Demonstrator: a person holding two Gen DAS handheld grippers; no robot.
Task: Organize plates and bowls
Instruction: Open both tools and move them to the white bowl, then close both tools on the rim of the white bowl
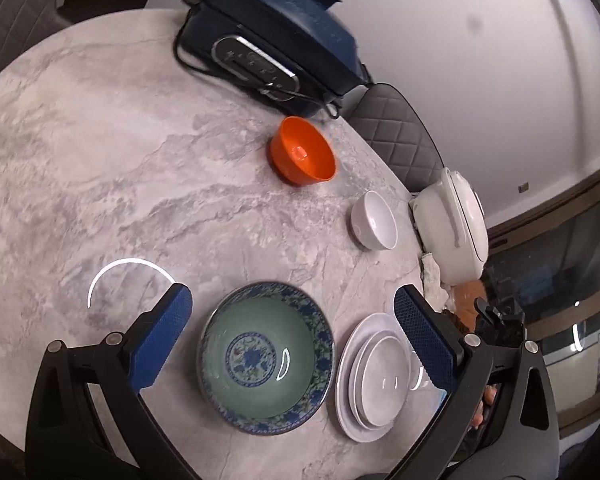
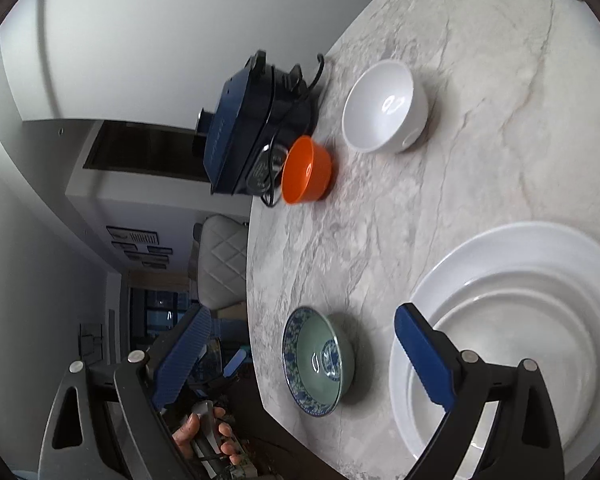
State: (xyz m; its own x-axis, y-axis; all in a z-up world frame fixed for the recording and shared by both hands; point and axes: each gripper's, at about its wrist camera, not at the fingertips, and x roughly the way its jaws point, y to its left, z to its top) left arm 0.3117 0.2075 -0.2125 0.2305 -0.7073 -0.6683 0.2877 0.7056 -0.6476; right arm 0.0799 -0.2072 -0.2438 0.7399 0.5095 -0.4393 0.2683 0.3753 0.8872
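The green bowl with the blue patterned rim (image 1: 266,358) sits low in the frame's centre on the marble table (image 1: 100,160), between my left gripper's (image 1: 292,336) wide-open jaws, untouched. Just right lie the stacked white plates (image 1: 374,376). My right gripper (image 2: 302,354) also gapes empty. Further up stand a white bowl (image 1: 374,220) and an orange bowl (image 1: 302,152).

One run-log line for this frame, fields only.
left gripper: jaws open, empty | right gripper: jaws open, empty | white plates: stacked | green bowl, orange bowl, white bowl: apart on table
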